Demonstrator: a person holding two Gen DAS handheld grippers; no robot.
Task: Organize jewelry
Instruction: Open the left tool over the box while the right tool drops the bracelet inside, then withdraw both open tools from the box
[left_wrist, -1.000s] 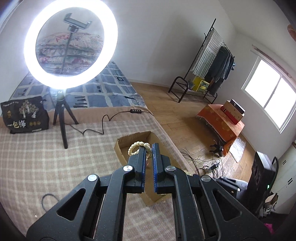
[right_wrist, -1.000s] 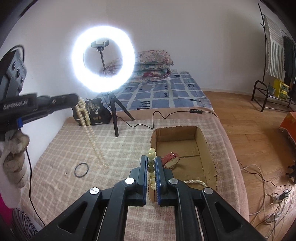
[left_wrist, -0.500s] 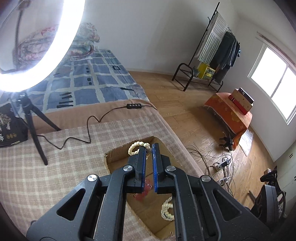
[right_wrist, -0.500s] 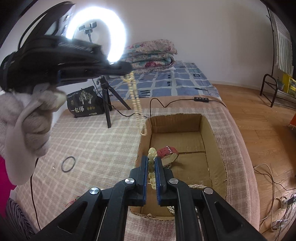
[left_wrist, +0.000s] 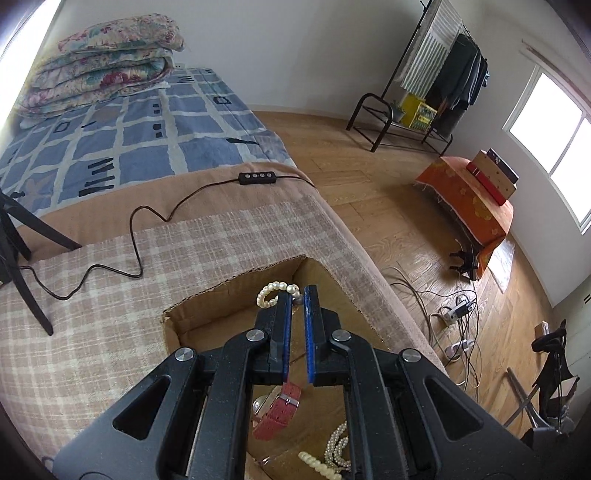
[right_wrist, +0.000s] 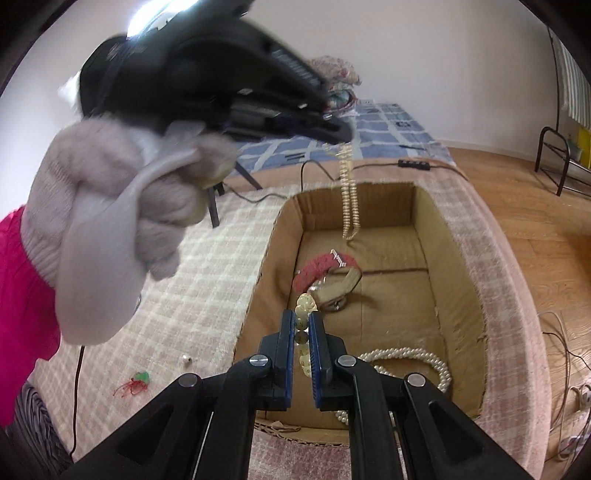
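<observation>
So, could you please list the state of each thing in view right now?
Left gripper: shut on pearl strand, which dangles over the box.
Right gripper: shut on bead bracelet.
Cardboard box: open.
Red-strap watch: lying in the box.
Pearl necklace: coiled on the box floor.

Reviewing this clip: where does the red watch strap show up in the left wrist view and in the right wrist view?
Left wrist view: the red watch strap lies low in the centre, on the box floor, seen between the left gripper arms.
Right wrist view: the strap sits mid-frame on the box floor, just beyond the right gripper.
Shared landmark: the cardboard box, with the coiled white pearl strand lying near the strap.
</observation>
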